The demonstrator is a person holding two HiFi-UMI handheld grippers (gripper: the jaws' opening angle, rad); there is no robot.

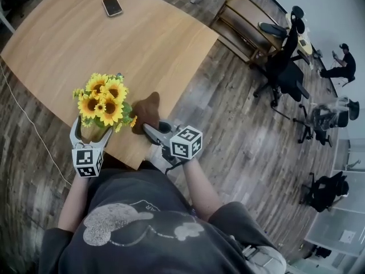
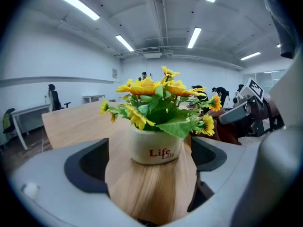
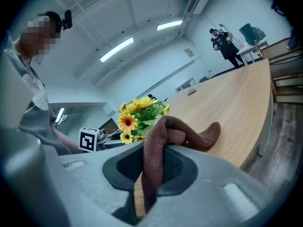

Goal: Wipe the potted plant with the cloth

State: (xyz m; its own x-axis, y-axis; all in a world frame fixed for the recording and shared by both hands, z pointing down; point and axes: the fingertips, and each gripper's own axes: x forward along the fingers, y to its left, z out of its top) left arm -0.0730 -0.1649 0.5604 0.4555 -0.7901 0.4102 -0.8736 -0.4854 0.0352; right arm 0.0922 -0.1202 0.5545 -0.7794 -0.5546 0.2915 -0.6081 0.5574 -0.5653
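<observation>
The left gripper's (image 1: 91, 131) jaws stood wide apart on either side of the pot (image 2: 154, 148), not visibly touching it. The right gripper's (image 3: 152, 167) jaws were clamped on the cloth (image 3: 158, 136), just right of the plant (image 1: 104, 101), at the table's (image 1: 142, 44) near edge. A phone (image 1: 112, 6) lay far off

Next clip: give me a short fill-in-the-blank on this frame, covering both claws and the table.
1. The right claw is shut on a brown ___.
2. The white pot between the open jaws of the left claw bears the red word ___.
3. The sunflowers have petals that are ___ in colour.
4. Far across the wooden table lies a ___.
Missing words: cloth; Life; yellow; smartphone.
</observation>
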